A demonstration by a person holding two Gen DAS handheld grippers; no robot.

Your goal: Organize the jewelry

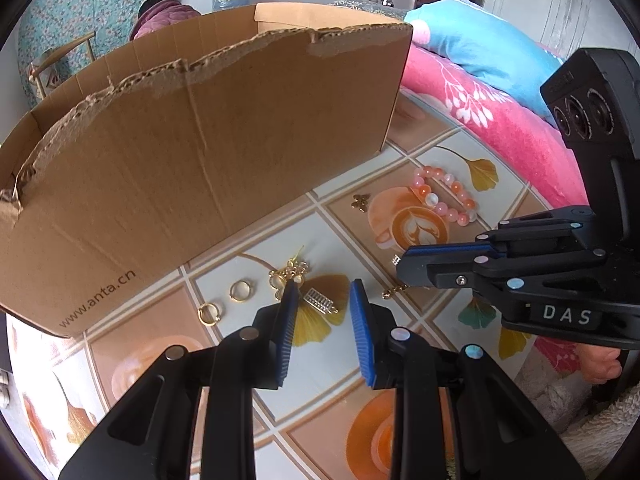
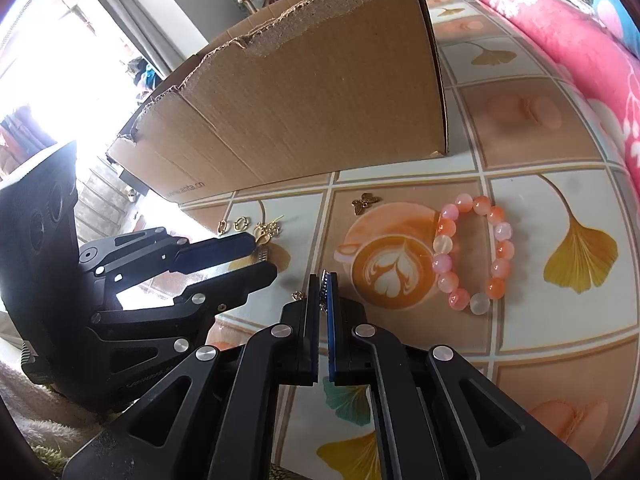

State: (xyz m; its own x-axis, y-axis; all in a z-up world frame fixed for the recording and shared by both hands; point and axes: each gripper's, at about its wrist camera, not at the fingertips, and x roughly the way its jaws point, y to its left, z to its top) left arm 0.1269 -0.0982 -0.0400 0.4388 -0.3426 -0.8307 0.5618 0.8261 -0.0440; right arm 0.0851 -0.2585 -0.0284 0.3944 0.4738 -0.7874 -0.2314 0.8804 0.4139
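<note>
— Tiled tabletop, printed with ginkgo leaves and coffee cups, fills the lower half of both views. What's the biggest thing on it?

— The torn cardboard box, taking the upper left of the left wrist view; a pink blanket and a blue pillow lie at the upper right.

— And the grippers?

— The left gripper comes up from the bottom centre, its blue pads apart with nothing pressed between them. The right gripper has its jaws brought together, and a small gold chain shows just left of its tips; whether it is pinched I cannot tell.

— Where is the jewelry?

— A pink and orange bead bracelet lies right of centre in the right wrist view, beside the printed coffee cup. A butterfly charm sits above that cup, near the box. Two gold hoop earrings rest close to the box's lower edge, a gold tangle touches the left pad's tip, and a small silver abacus charm lies in the gap between the pads.
</note>
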